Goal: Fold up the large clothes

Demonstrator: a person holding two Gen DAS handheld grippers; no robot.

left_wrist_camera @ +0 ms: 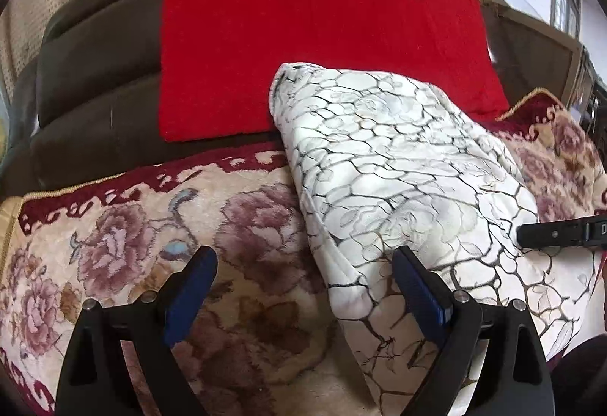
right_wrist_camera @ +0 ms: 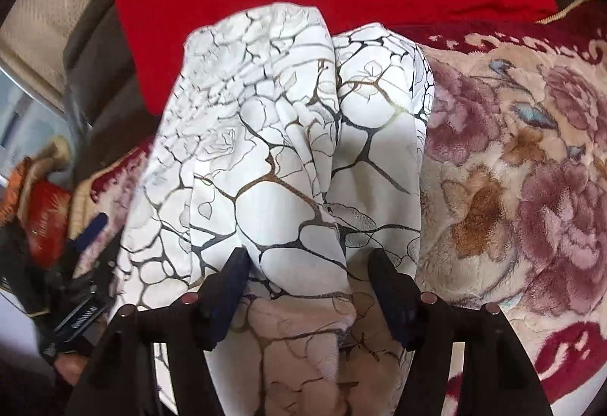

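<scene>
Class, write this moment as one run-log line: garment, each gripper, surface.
garment: folded, on blanket | left gripper: open, empty | right gripper: open over garment

The folded garment lies on the blanket, the cloth behind it.

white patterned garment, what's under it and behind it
The white patterned garment lies on a floral plush blanket; its far end overlaps a red cloth behind it. Whatever lies beneath the garment's folded layers is covered and cannot be seen.
</scene>
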